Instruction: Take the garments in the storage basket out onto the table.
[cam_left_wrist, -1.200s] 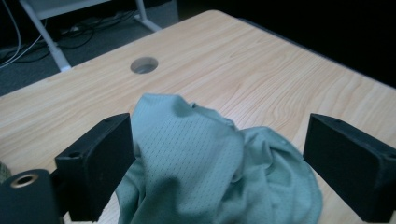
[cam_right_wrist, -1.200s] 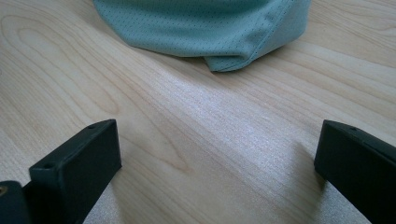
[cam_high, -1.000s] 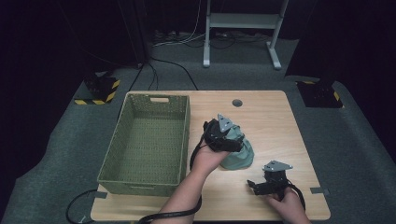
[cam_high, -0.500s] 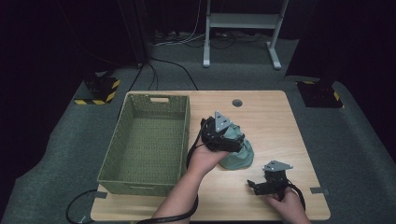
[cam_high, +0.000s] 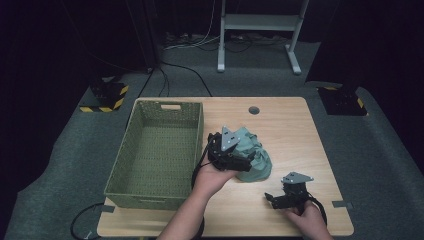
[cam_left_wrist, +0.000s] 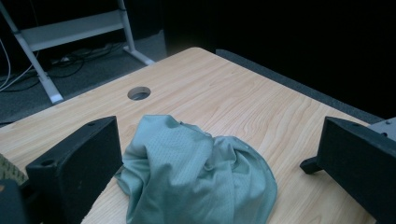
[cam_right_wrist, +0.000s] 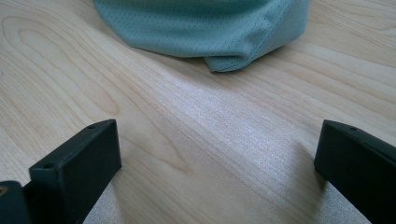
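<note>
A crumpled teal mesh cloth lies in a heap at the middle of the wooden table. My left gripper hovers at the cloth's left side, open. In the left gripper view the cloth bulges between its wide-apart jaws. My right gripper rests low near the table's front right, open, aimed at the heap. In the right gripper view bare wood lies between the jaws, and the cloth's hem sits a short way ahead.
A green woven basket stands empty on the table's left half, right beside my left hand. A round cable hole is near the far edge. Beyond the table are a metal stand and floor cables.
My left gripper has drifted slightly toward the near side and sunk closer onto the cloth. The right gripper has stayed where it was.
</note>
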